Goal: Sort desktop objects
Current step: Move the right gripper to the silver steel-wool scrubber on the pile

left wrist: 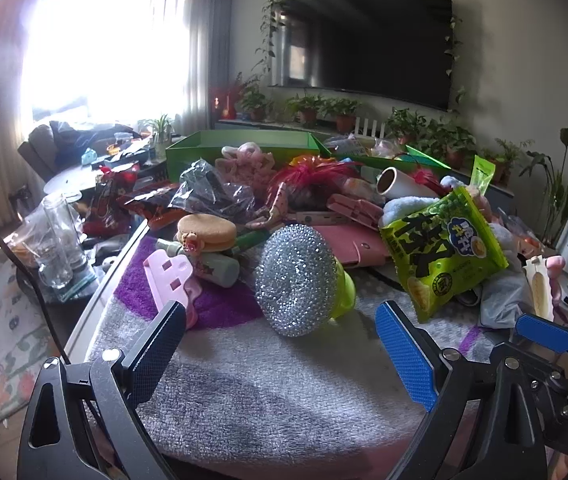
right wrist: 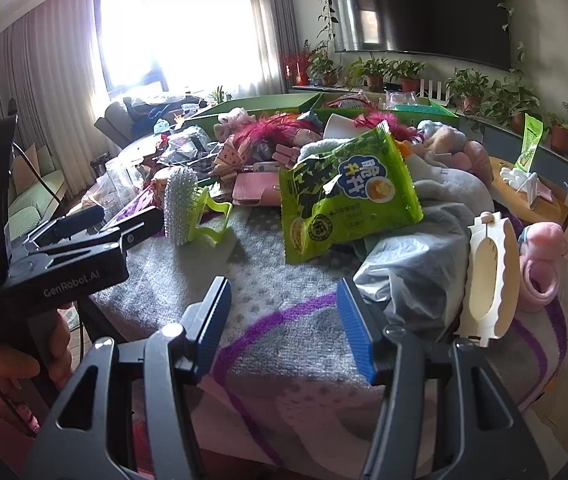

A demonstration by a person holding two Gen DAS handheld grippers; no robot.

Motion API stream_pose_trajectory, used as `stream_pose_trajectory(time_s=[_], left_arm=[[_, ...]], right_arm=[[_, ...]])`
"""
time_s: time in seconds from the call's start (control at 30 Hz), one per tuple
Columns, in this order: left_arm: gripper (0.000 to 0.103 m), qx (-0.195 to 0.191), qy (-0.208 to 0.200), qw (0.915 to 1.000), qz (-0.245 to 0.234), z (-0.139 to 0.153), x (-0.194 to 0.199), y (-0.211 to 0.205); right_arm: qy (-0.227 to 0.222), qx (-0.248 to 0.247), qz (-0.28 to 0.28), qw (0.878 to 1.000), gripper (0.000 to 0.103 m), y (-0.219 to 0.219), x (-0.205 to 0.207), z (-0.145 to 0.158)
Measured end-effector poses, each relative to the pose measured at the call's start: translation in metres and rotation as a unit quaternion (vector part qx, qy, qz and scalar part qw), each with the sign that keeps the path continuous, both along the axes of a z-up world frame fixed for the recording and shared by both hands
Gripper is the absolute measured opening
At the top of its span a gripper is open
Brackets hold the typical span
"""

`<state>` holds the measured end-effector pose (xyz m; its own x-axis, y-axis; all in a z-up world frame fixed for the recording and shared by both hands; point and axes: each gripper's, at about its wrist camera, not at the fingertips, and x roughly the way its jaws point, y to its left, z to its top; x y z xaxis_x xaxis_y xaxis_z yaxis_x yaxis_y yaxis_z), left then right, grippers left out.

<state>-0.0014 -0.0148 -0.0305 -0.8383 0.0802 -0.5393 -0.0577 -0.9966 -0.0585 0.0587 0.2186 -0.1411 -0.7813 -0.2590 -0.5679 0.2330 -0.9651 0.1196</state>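
A silver steel-wool scrubber (left wrist: 298,280) with a lime-green plastic handle (right wrist: 210,216) lies on its side at the near edge of a heap of clutter, and just to its right a green snack packet (left wrist: 442,250) leans tilted against pale towels. Behind them sit a pink wallet (left wrist: 350,246), a white paper roll (left wrist: 394,183) and green boxes (left wrist: 244,148). Everything rests on a grey rug with purple lines (right wrist: 284,320) covering the table, in a living room with a wall-mounted television (left wrist: 368,40), potted plants and a bright curtained window. The left gripper (left wrist: 280,354) stands wide apart over bare rug, short of the scrubber, holding nothing. The right gripper (right wrist: 284,326) is also apart and empty, touching nothing.
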Motion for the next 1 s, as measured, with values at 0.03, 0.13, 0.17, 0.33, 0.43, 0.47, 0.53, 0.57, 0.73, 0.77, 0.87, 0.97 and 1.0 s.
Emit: stream_pose_trajectory(time_s=[0.03, 0.13, 0.17, 0.33, 0.43, 0.47, 0.53, 0.57, 0.73, 0.77, 0.87, 0.97, 1.0], left_arm=[[0.096, 0.0, -0.003, 1.0, 0.0, -0.001, -0.001, 0.0], [0.096, 0.003, -0.008, 1.0, 0.0, -0.002, -0.003, -0.002], [0.096, 0.003, -0.007, 1.0, 0.0, -0.001, -0.003, -0.002], [0.096, 0.004, -0.004, 1.0, 0.0, 0.001, -0.003, -0.004], [0.084, 0.01, -0.005, 0.9999, -0.007, 0.0, -0.005, -0.007], [0.078, 0.011, -0.008, 0.9999, -0.01, 0.0, -0.007, -0.007], [0.073, 0.015, -0.016, 0.9997, -0.013, -0.002, -0.011, -0.009], [0.069, 0.017, -0.018, 0.9996, -0.014, -0.003, -0.012, -0.011], [0.063, 0.023, -0.018, 0.9993, -0.023, -0.005, -0.016, -0.012], [0.063, 0.024, -0.018, 0.9993, -0.024, -0.005, -0.017, -0.013], [0.063, 0.029, -0.018, 0.9992, -0.022, -0.007, -0.018, -0.018], [0.063, 0.037, -0.021, 0.999, -0.014, -0.01, -0.019, -0.026], [0.063, 0.039, -0.021, 0.999, -0.012, -0.01, -0.019, -0.029]], right_arm=[[0.0, 0.0, 0.0, 1.0, 0.055, -0.001, -0.001, 0.001], [0.001, 0.0, 0.005, 1.0, 0.055, -0.004, -0.005, 0.003], [0.003, -0.001, 0.006, 1.0, 0.055, -0.005, -0.006, 0.004], [0.009, -0.001, 0.018, 1.0, 0.055, -0.014, -0.014, 0.01], [0.01, -0.003, 0.024, 1.0, 0.055, -0.018, -0.019, 0.013], [0.01, -0.004, 0.024, 1.0, 0.055, -0.02, -0.02, 0.014], [0.01, -0.003, 0.027, 1.0, 0.055, -0.023, -0.024, 0.015], [0.009, -0.003, 0.028, 1.0, 0.055, -0.025, -0.026, 0.015], [0.0, -0.011, 0.038, 0.999, 0.055, -0.034, -0.038, 0.016], [-0.002, -0.011, 0.041, 0.999, 0.055, -0.036, -0.04, 0.016], [-0.007, -0.009, 0.055, 0.998, 0.048, -0.046, -0.047, 0.018], [-0.02, -0.005, 0.068, 0.998, 0.038, -0.057, -0.058, 0.02], [-0.024, -0.006, 0.071, 0.997, 0.036, -0.06, -0.061, 0.021]])
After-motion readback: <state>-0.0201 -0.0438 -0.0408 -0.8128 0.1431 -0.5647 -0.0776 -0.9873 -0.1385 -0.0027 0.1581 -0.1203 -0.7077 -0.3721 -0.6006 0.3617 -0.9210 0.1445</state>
